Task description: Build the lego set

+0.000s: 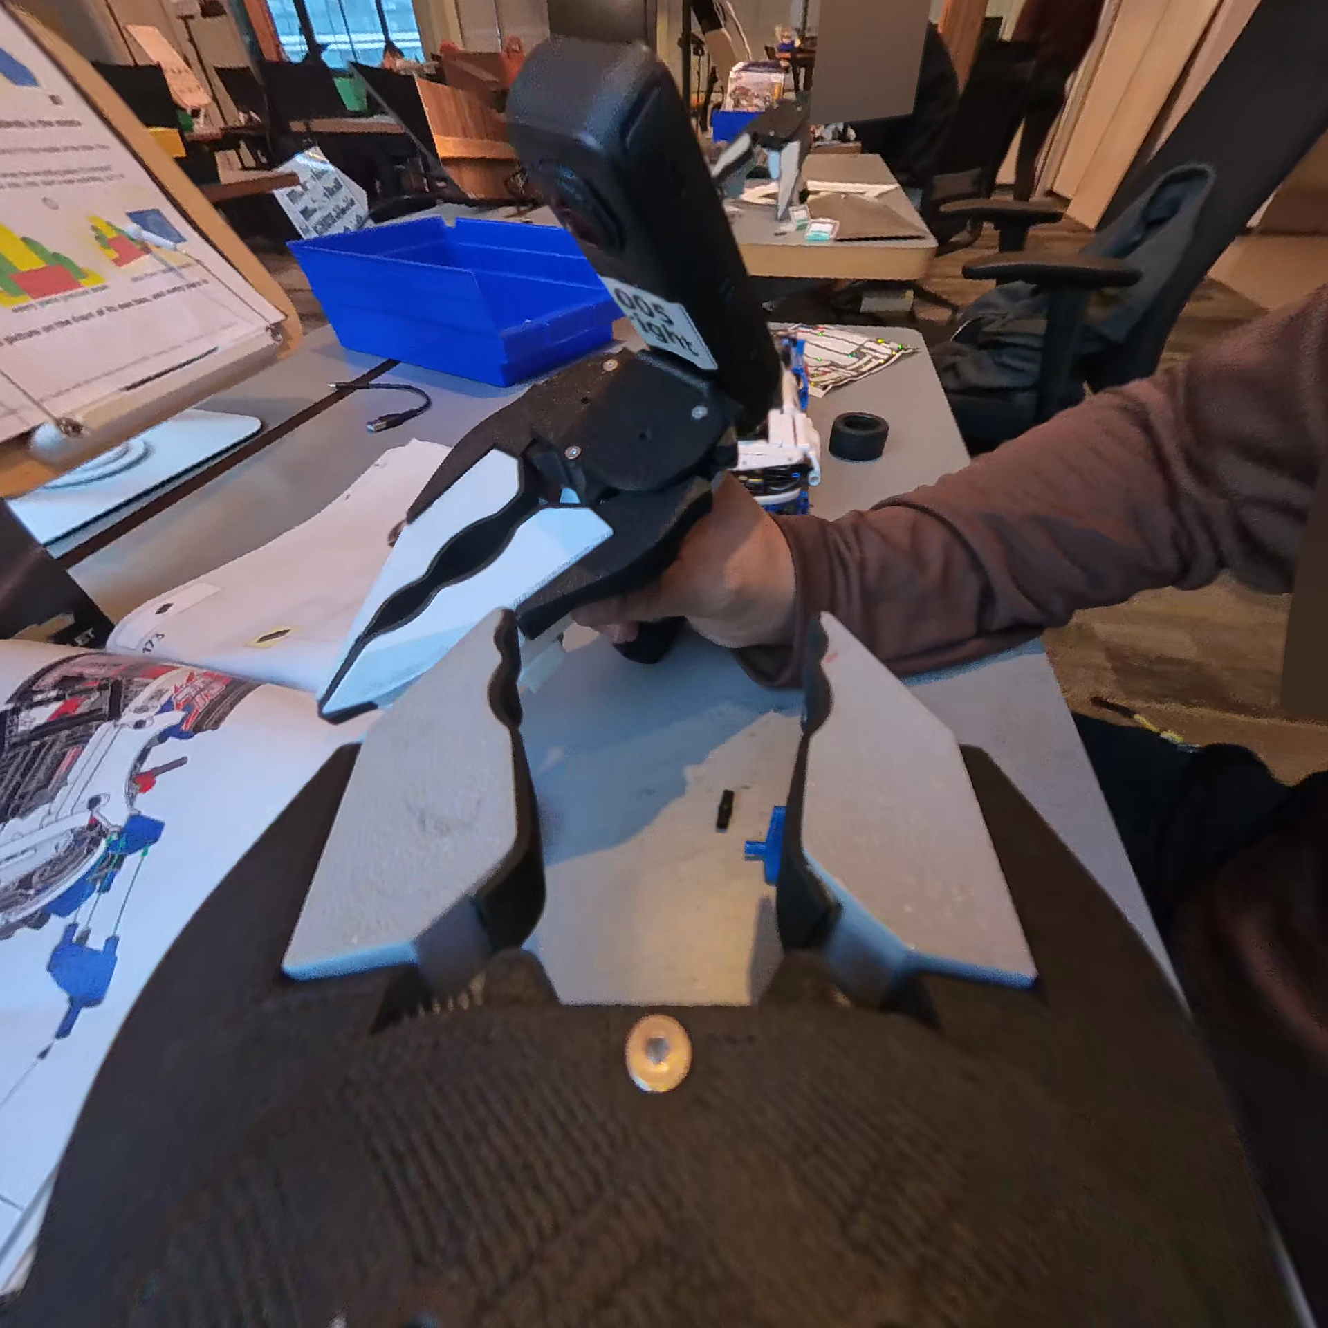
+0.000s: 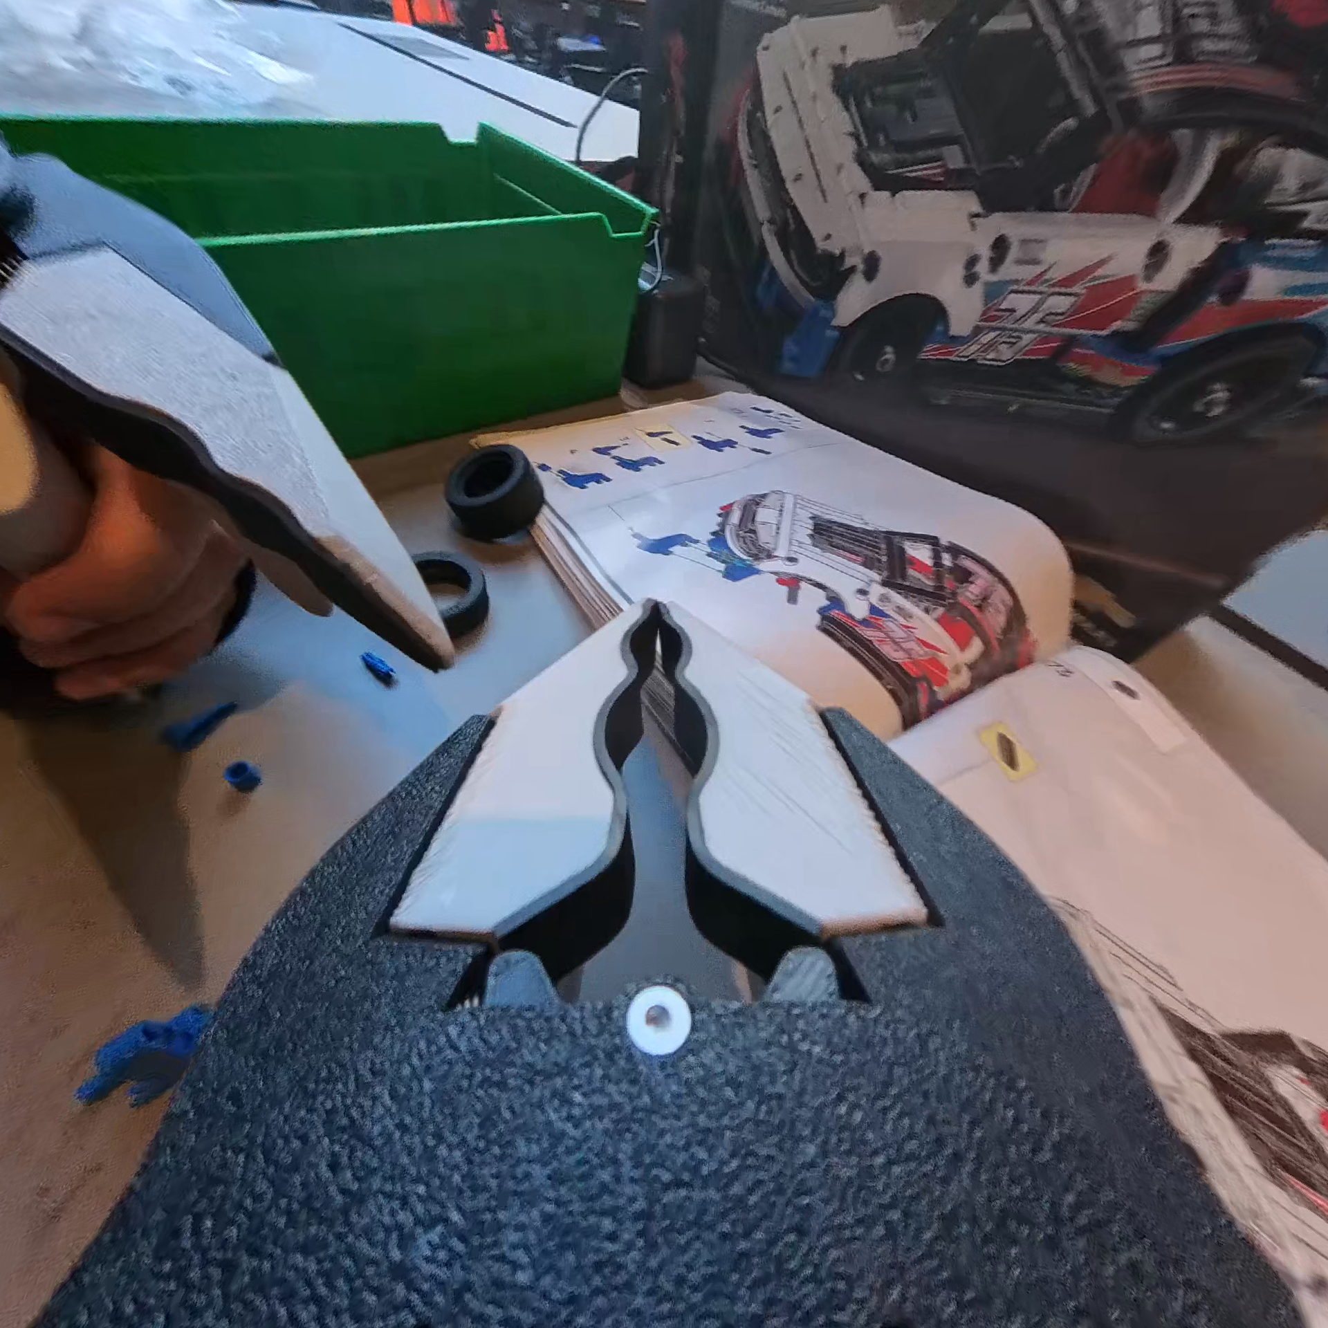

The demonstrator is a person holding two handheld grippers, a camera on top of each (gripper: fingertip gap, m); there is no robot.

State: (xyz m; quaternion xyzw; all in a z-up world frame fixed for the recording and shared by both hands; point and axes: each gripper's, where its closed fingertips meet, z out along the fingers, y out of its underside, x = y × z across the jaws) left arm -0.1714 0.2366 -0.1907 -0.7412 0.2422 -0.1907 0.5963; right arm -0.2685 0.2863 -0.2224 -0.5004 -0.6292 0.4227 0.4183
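Left wrist view shows the left gripper with its fingers spread wide and nothing between them, hovering low over the table; a blue pin lies right against the inner edge of its right-hand finger and a small black pin just inside the gap, so I'd judge it is parked over the loose parts to choose one; ahead of it the right gripper crosses leftward with its tips pressed together, gripping nothing I can see, its nose over the open manual, likely so the person can check the step; behind that gripper, partly hidden, sits the half-built white and blue model, with a tyre beside it; in the right wrist view two more tyres and blue bits lie left of the closed tips, near a green bin, all kept within easy reach.
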